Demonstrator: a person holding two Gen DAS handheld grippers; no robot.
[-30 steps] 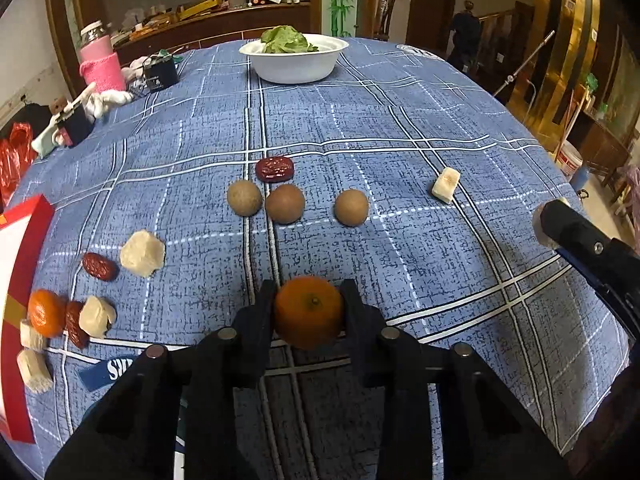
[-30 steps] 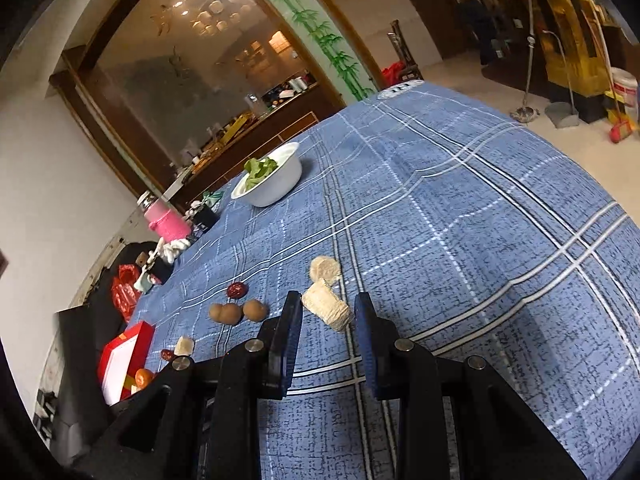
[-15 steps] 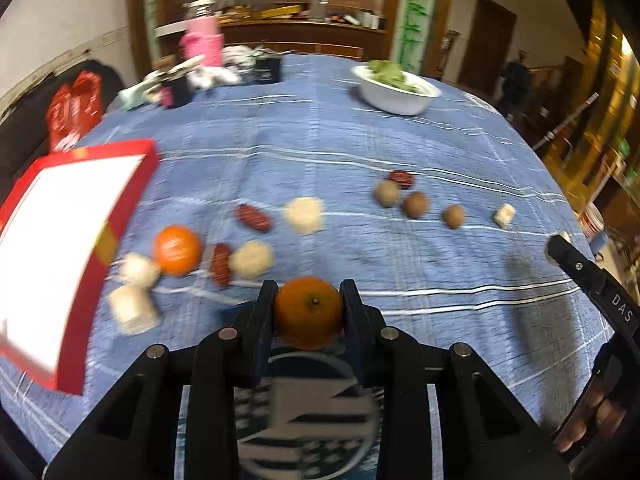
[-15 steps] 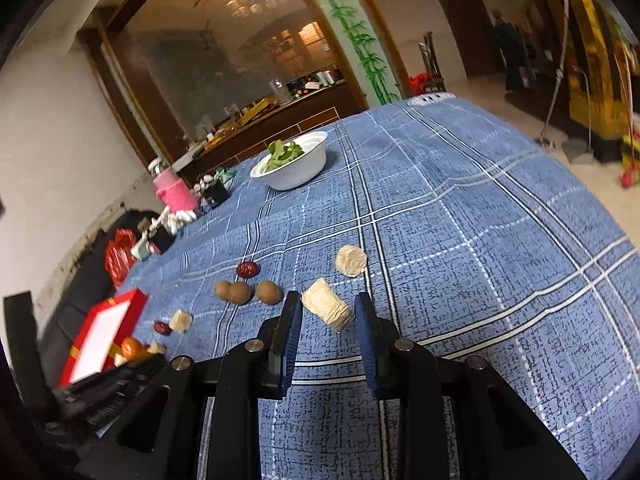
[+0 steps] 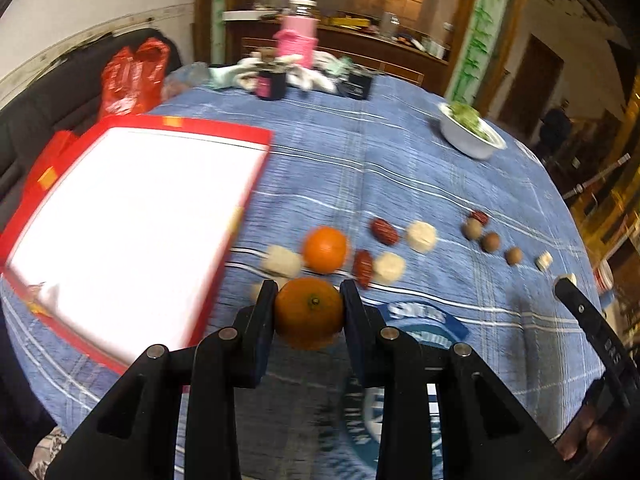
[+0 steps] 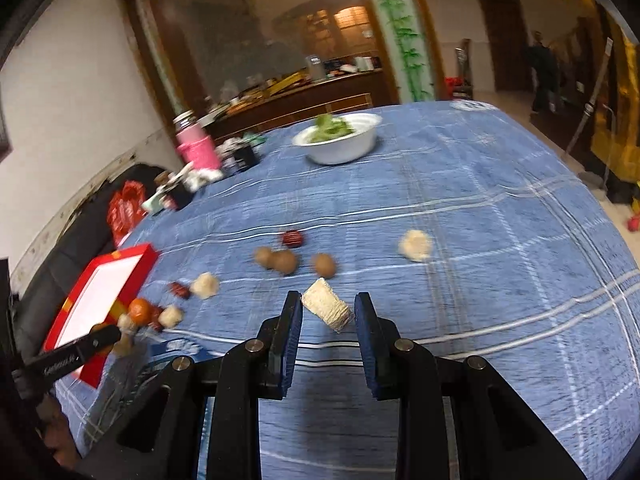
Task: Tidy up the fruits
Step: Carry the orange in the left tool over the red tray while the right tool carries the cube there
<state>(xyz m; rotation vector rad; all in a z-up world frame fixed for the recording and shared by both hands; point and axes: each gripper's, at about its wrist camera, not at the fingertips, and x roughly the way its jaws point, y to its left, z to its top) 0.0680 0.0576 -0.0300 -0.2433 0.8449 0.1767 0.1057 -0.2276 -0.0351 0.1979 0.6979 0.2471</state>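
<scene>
Two claws are in play, each clenched on a piece of food above the blue checked cloth (image 5: 400,168) of the bench. The left claw (image 5: 308,310) grips an orange (image 5: 308,314) between its pads, stem end facing the camera, just right of the red-rimmed white tray (image 5: 120,220). Beyond it on the cloth lie a second orange (image 5: 325,249), red dates (image 5: 385,231), pale chunks (image 5: 421,236) and three brown round fruits (image 5: 490,241) in a loose row. The right claw (image 6: 328,312) holds a pale, ridged cylindrical piece (image 6: 327,309), tilted between its pads. Farther back a white bowl of greens (image 6: 340,142) and a pink bottle (image 6: 196,144) stand on the bench. Both views are somewhat blurred.
</scene>
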